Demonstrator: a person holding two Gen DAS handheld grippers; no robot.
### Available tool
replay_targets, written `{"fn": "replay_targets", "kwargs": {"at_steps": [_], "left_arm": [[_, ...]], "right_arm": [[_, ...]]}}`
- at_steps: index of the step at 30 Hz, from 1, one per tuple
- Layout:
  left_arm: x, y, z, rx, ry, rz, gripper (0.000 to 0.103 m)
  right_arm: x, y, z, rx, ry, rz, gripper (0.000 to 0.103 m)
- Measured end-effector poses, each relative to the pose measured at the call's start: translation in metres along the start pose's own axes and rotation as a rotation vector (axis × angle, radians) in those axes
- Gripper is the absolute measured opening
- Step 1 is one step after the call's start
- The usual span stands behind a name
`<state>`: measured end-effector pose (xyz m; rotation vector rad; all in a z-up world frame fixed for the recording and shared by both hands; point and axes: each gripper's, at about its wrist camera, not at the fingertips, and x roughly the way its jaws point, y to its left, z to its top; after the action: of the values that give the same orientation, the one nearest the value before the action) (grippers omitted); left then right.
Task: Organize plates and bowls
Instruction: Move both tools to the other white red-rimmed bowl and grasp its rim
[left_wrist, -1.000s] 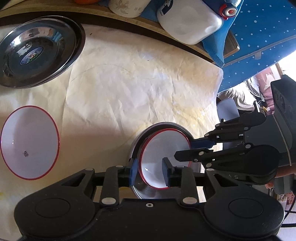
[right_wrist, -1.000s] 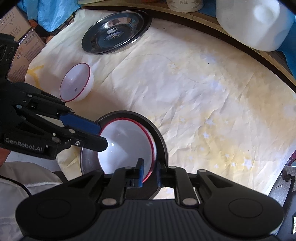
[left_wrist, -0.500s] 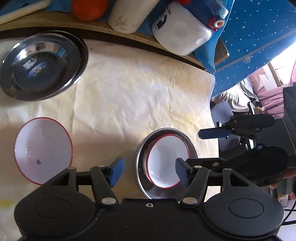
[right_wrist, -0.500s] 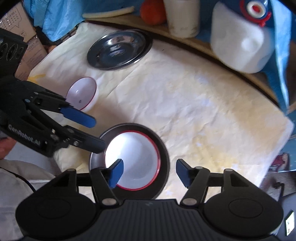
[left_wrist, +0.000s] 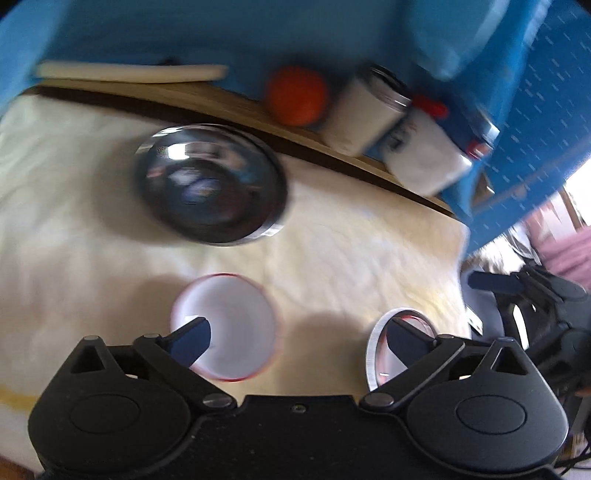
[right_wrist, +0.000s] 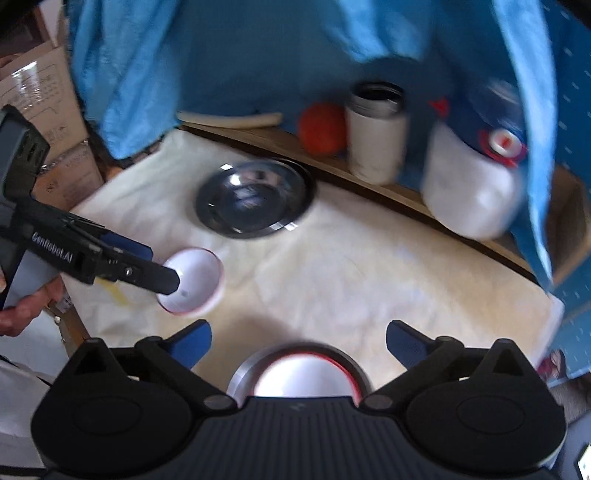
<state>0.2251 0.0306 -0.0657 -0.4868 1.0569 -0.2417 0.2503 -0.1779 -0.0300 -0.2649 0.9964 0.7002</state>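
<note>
One bowl (right_wrist: 306, 380) already sits in a steel plate (right_wrist: 240, 376); second bowl (left_wrist: 225, 326) and far plate (left_wrist: 210, 184) lie apart on the cloth; left claw (left_wrist: 299, 334) and right claw (right_wrist: 298, 341) gape wide, empty.

Colours and patterns observed on the table

White bowl (left_wrist: 227, 328) with red rim; mirror-silver steel plate (left_wrist: 210, 182); cream, crinkled cloth (right_wrist: 351, 273); orange ball (right_wrist: 321, 127); white cup (right_wrist: 376, 144); blue backdrop (left_wrist: 546, 99) dotted white; blue pads on black left gripper (left_wrist: 299, 334).
</note>
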Motion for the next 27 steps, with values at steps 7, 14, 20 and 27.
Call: {"fn": "replay_targets", "kwargs": {"at_steps": [7,14,20,27], "left_arm": [[-0.011,0.051,0.0,-0.032,-0.023,0.125,0.102],[0.007,0.07,-0.001,0.046,0.029,0.202,0.102],[0.026,0.075,0.002,0.101,0.074,0.212,0.102],[0.04,0.072,0.005,0.174,0.11,0.23,0.1]], "right_arm": [[0.039,0.039,0.012,-0.031,0.036,-0.022,0.103],[0.068,0.057,0.015,0.039,0.085,-0.054,0.103],[0.087,0.061,0.013,0.089,0.112,-0.109,0.102],[0.104,0.062,0.012,0.129,0.13,-0.127,0.093]]}}
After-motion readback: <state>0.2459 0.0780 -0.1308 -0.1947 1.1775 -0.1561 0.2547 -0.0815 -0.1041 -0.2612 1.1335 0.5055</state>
